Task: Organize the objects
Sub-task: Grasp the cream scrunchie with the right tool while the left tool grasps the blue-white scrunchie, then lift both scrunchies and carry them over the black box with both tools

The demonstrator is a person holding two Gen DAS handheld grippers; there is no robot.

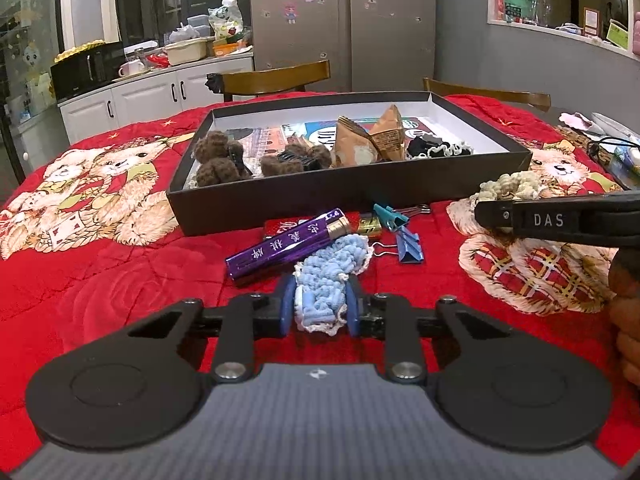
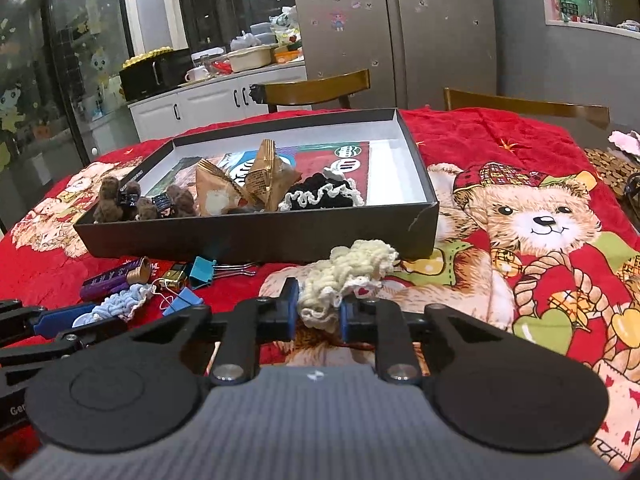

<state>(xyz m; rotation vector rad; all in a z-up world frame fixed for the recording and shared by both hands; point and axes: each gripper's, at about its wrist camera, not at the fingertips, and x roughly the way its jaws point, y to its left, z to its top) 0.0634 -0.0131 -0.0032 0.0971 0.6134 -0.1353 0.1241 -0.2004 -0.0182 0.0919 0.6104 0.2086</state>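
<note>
My left gripper [image 1: 320, 310] is shut on a light blue crocheted piece [image 1: 332, 276] that lies on the red bear-print cloth, its blue pads pressing both sides. My right gripper [image 2: 319, 312] is shut on a cream crocheted piece [image 2: 348, 276], also resting on the cloth. In the left wrist view the cream piece [image 1: 512, 186] shows behind the right gripper's black finger. A shallow black box [image 1: 360, 192] with a white inside stands behind both; it holds brown crocheted clips [image 1: 218, 160], two tan pyramid packets [image 1: 372, 142] and a black-and-white crocheted piece [image 1: 440, 148].
In front of the box lie a purple tube [image 1: 280, 246], a teal binder clip [image 1: 390, 216], a blue binder clip [image 1: 408, 246] and a small gold item [image 1: 368, 226]. Two wooden chairs [image 1: 276, 78] stand behind the table. Cables and clutter [image 1: 616, 148] sit at the far right edge.
</note>
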